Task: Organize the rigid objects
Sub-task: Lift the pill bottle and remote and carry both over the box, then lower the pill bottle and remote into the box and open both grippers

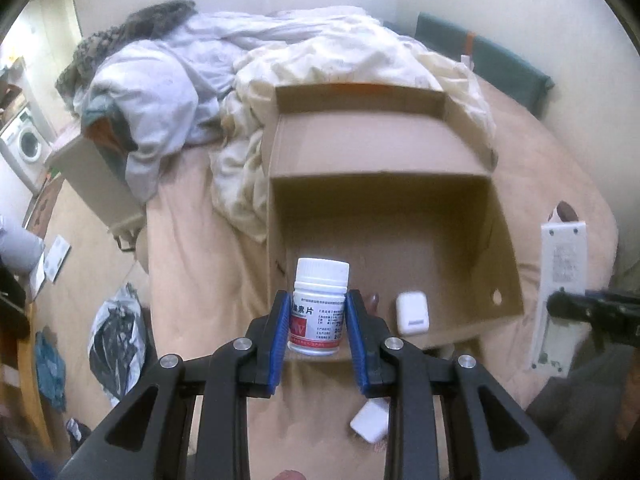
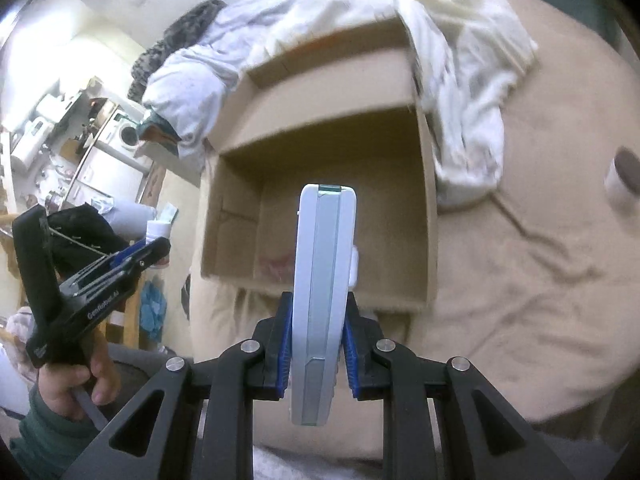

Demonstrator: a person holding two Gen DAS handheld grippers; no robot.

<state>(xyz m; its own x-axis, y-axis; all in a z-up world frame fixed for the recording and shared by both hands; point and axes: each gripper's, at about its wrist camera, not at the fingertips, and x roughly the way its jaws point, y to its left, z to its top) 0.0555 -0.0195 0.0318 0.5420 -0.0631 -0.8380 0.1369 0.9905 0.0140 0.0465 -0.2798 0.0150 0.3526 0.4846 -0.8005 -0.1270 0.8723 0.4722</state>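
Note:
My left gripper (image 1: 318, 312) is shut on a white pill bottle (image 1: 320, 306) with a red and white label, held upright just before the near edge of an open cardboard box (image 1: 384, 200) on the bed. A white earbud case (image 1: 412, 314) lies inside the box. My right gripper (image 2: 316, 320) is shut on a white remote control (image 2: 324, 280), held edge-up in front of the same box (image 2: 320, 152). The remote (image 1: 560, 280) and the right gripper (image 1: 576, 306) show at the right of the left wrist view. The left gripper (image 2: 136, 256) shows at the left of the right wrist view.
A white charger block (image 1: 370, 422) lies on the beige bedsheet (image 1: 192, 280) below my left fingers. Crumpled white bedding (image 1: 320, 52) and clothes pile behind the box. A roll of tape (image 2: 620, 180) lies on the sheet to the right. The floor at left holds bags and clutter.

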